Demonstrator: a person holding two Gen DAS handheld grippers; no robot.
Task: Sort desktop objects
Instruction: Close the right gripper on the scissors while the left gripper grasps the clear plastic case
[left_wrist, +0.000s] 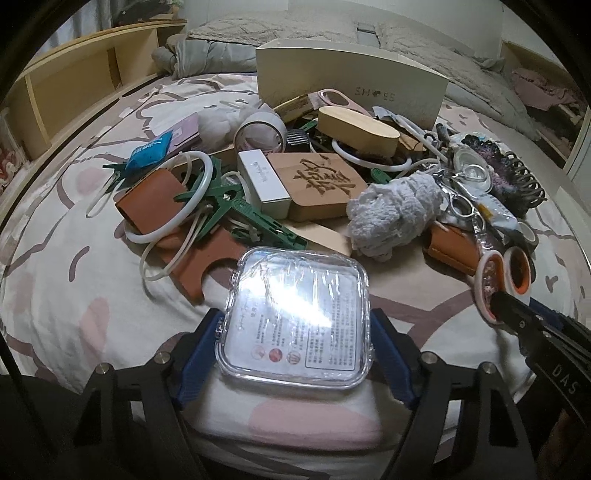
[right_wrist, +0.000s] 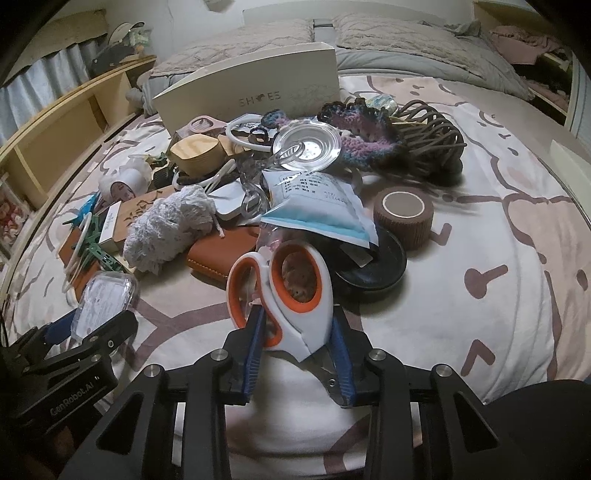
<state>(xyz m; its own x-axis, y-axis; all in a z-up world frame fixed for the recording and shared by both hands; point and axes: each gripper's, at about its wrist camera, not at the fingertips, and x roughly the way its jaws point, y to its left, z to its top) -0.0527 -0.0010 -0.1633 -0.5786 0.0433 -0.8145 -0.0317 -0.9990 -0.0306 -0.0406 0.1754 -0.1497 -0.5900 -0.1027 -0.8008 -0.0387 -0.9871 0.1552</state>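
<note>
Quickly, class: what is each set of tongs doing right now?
Left tongs: closed on the clear box.
Right tongs: closed on the scissors, gripped at the handles.

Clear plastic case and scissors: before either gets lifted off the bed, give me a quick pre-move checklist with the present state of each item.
1. Clear plastic case sits between the left tongs: ok.
2. Left pads pressing on both case sides: cannot tell; a blue finger shows close along each edge.
3. Scissors sit between the right tongs, handles pointing away: ok.
4. Right pads firmly on the scissors: ok; both blue fingers lie against the white handle body.
5. Scissor blades closed: cannot tell, since the tip is hidden low between the fingers.
6. Lift path free of clutter: not ok; the blue-edged packet overlaps the scissor handles.
</note>
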